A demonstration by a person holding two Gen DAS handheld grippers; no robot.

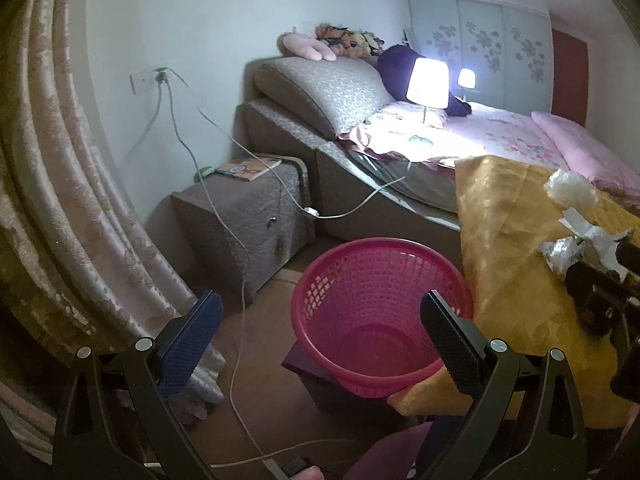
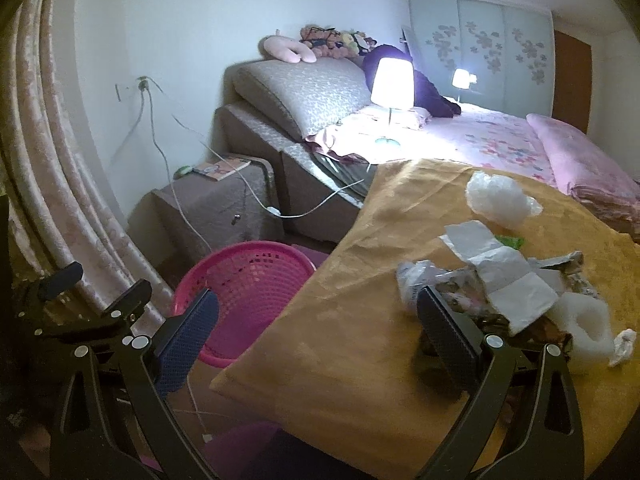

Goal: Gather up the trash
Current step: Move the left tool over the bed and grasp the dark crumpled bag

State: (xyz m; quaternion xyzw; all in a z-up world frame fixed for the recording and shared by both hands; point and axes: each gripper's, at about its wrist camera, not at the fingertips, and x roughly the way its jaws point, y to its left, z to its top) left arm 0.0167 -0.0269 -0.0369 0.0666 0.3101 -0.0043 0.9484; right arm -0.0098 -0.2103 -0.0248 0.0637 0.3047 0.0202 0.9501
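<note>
Looking for writing first, we find only the book on the bedside cabinet; its cover carries print, but it is too small and blurred for us to read.

Our left gripper hangs with its fingers spread wide and empty, framing the pink basket on the floor. The far finger pad overlaps the basket's rim in this view; whether it touches, we cannot tell. The basket looks empty inside and stands just beside the hanging edge of the yellow cloth.

Our right gripper is also wide apart and grips nothing. It sits over the edge of the yellow cloth, its right pad just beside the pile of trash: a torn white paper, a printed wrapper under it, a white foam piece and a small crumpled tissue. A clear crumpled bag lies apart, further back on the cloth. From the left wrist view, the trash shows at the cloth's right edge, next to the right gripper's black body.

Behind, a lit lamp stands on the pink bed.
</note>
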